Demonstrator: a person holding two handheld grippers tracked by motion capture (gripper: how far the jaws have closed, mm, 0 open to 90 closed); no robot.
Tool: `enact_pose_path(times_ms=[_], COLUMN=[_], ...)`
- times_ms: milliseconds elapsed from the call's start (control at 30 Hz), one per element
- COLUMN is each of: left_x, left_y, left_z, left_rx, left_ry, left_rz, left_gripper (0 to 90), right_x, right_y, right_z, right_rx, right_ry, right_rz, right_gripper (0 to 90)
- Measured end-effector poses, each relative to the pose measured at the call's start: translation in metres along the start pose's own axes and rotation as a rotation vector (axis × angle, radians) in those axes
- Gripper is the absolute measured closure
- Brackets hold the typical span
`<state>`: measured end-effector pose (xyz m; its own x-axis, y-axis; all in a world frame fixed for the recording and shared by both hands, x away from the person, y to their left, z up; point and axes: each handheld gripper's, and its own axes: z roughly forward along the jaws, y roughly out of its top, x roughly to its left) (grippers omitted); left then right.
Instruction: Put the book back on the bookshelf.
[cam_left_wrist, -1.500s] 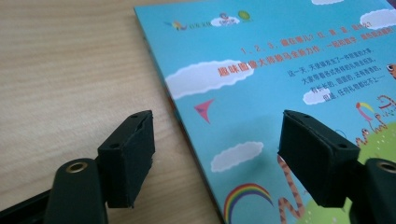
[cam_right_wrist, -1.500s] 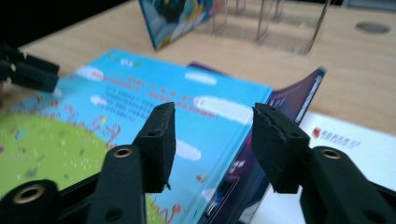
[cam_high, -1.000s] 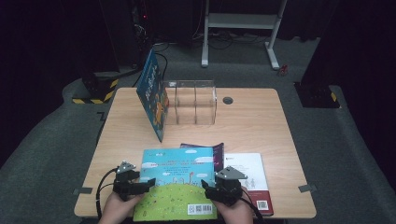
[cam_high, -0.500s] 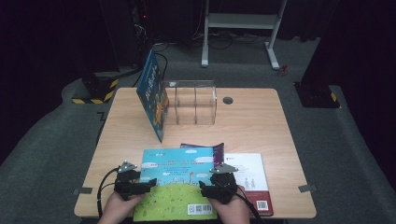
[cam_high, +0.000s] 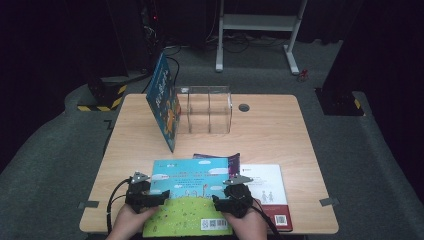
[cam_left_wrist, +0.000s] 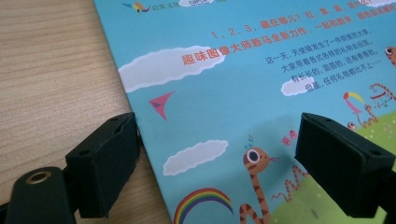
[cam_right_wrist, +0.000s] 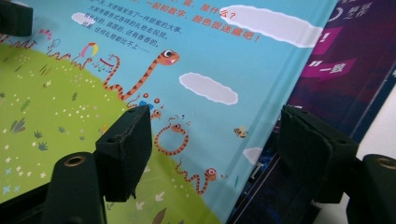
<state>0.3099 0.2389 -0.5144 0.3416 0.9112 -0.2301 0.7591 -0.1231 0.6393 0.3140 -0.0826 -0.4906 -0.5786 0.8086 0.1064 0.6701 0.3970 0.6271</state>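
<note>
**Left jaws eased wider over the book's edge; nothing gripped yet**

In the past second the left gripper (cam_high: 159, 196) had let its jaws open a touch further, while both hands barely shifted from where they had been. Its two black pads straddled the left edge of the picture book (cam_high: 192, 195): one pad sat on the bare wood just outside the cover, the other over the sky-blue cover itself, neither pressing on it. So the left tool was released, holding nothing.

The right gripper (cam_high: 218, 200) stood the same way at the book's opposite edge, jaws spread, one above the green meadow artwork, the other over the purple book (cam_right_wrist: 345, 65) lying beneath. It, too, pinched nothing.

The picture book lay flat and face-up directly under and between both tools, at the near edge of the table (cam_high: 280, 130). Beside the right tool, a white book (cam_high: 267, 187) poked out from under the pile. Well beyond the jaws stood a clear divided rack (cam_high: 207, 109) with a blue book (cam_high: 164, 102) leaning against its left side.

My guess was that the person was lining up to squeeze the cover's two edges and lift it toward that rack; the wider opening suggested positioning, not a grasp.
</note>
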Motion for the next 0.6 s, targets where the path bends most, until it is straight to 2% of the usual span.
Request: enact_pose_path(times_ms=[133, 367, 400, 467, 600], left_x=[0.000, 0.001, 0.001, 0.003, 0.010], left_y=[0.003, 0.008, 0.009, 0.009, 0.008], left_z=[0.001, 0.004, 0.004, 0.003, -0.002], left_rx=[0.010, 0.027, 0.030, 0.027, 0.011], left_ry=[0.007, 0.006, 0.007, 0.005, 0.006], left_rz=[0.006, -0.002, -0.004, -0.007, -0.046], left_gripper=[13.3, 12.9, 13.4, 16.6, 32.0], right_x=[0.000, 0.001, 0.000, 0.001, 0.002], right_y=[0.001, 0.002, 0.002, 0.002, 0.001], right_z=[0.003, 0.003, 0.004, 0.004, 0.004], right_rx=[0.023, 0.031, 0.026, 0.028, 0.026], right_ry=[0.010, 0.006, 0.002, -0.003, -0.007], right_rz=[0.002, 0.004, -0.013, -0.013, -0.004], right_gripper=[27.6, 26.4, 26.3, 26.2, 27.3])
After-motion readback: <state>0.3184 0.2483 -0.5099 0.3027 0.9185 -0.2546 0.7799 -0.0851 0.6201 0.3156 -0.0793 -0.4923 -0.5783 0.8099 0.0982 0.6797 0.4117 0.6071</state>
